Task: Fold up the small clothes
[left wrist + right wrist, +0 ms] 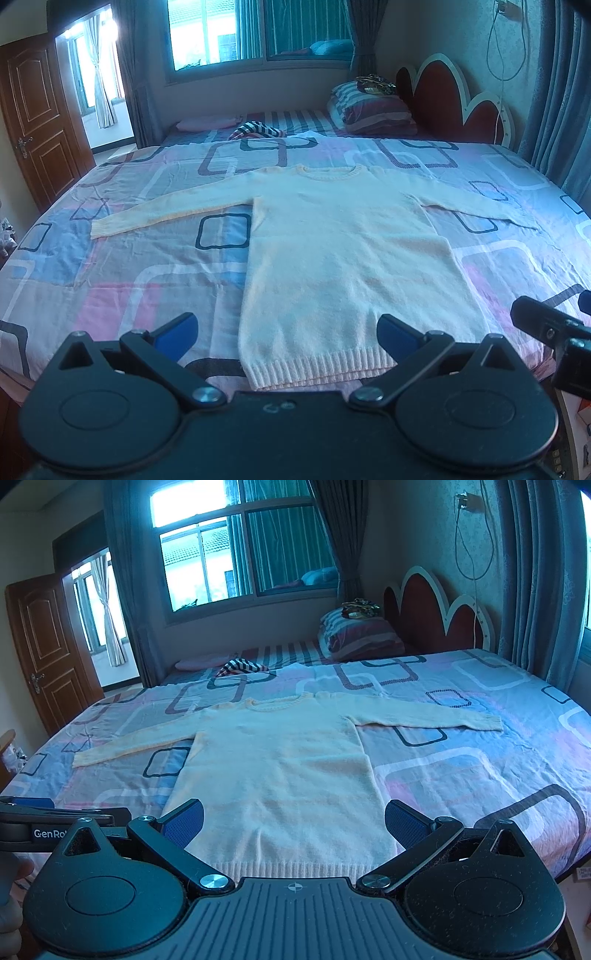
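One cream sweater [332,251] lay flat on the bed [147,266], sleeves spread, its hem just ahead of us. Our left claw [287,334] and right claw [294,821] hovered level, fingers apart, gripping nothing.

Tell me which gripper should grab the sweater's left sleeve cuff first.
Left. The left gripper hangs open over the sweater hem, nearer the left sleeve cuff; the right gripper sits further right.

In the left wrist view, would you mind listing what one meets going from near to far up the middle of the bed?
left gripper → sweater's ribbed hem → sweater's neckline → striped garment → window.
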`<state>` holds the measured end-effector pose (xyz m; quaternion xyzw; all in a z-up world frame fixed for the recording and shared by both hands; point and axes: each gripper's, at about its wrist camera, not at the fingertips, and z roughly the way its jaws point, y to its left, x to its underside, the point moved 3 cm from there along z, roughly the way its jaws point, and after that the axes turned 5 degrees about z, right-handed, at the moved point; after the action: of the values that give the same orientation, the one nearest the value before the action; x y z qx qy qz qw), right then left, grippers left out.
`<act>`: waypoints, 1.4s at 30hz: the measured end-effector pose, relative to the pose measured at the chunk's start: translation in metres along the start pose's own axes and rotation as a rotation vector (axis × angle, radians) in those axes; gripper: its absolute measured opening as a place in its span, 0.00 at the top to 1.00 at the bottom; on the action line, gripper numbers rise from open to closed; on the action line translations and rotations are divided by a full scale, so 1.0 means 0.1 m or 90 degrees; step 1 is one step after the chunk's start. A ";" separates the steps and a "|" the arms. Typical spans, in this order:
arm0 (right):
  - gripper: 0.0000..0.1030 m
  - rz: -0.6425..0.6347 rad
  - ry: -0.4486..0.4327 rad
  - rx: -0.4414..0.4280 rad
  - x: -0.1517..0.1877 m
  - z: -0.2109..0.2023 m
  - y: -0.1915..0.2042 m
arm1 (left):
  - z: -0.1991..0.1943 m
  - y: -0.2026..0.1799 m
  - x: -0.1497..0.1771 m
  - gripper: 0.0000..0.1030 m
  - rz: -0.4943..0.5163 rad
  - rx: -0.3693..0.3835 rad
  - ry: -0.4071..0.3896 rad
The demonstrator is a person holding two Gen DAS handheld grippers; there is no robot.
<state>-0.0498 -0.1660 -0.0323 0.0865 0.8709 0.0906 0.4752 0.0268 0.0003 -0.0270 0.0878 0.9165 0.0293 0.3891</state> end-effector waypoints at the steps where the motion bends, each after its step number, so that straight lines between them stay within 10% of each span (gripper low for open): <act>1: 0.00 0.000 0.000 0.000 0.00 0.00 0.00 | 0.00 0.00 0.00 0.01 0.000 0.000 0.000; 42: 0.00 0.004 0.016 0.027 -0.12 0.23 -0.18 | 0.21 0.00 -0.11 0.01 -0.011 0.002 0.018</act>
<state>-0.0251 -0.1844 -0.0395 0.0986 0.8782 0.0745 0.4621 0.0494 -0.0018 -0.0335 0.0797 0.9228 0.0254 0.3760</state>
